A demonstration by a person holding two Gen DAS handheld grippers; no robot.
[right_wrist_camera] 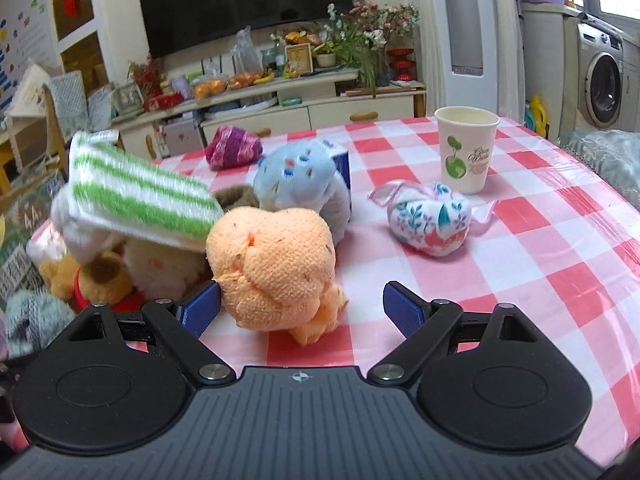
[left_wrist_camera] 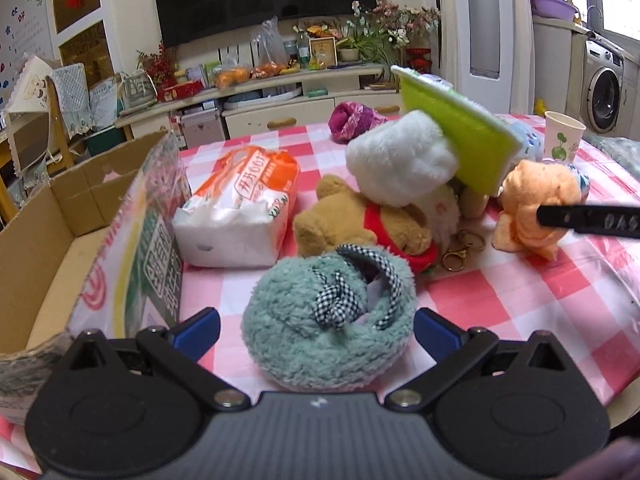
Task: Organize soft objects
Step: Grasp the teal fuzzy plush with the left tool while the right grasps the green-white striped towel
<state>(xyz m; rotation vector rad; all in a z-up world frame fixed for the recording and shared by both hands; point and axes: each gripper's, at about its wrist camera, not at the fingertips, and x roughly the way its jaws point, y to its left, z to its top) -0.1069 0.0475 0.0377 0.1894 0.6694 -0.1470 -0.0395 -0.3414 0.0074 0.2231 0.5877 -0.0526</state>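
Observation:
My left gripper (left_wrist_camera: 316, 326) is open, its blue pads on either side of a teal fluffy slipper (left_wrist_camera: 326, 320) with a checked bow; no grip is seen. My right gripper (right_wrist_camera: 300, 308) is open around an orange knitted cloth (right_wrist_camera: 276, 266), which also shows in the left wrist view (left_wrist_camera: 536, 204). Behind lie a brown bear in a red shirt (left_wrist_camera: 352, 220), a white plush (left_wrist_camera: 400, 158), a green-striped sponge cloth (right_wrist_camera: 140, 204), a blue plush (right_wrist_camera: 300, 176), a floral pouch (right_wrist_camera: 432, 220) and a magenta knit (right_wrist_camera: 232, 146).
An open cardboard box (left_wrist_camera: 60, 224) stands at the left edge of the checked table (right_wrist_camera: 520, 248). A tissue pack (left_wrist_camera: 240, 208) lies beside it. A paper cup (right_wrist_camera: 466, 148) stands at the back right. A gold key clasp (left_wrist_camera: 460, 250) lies by the bear.

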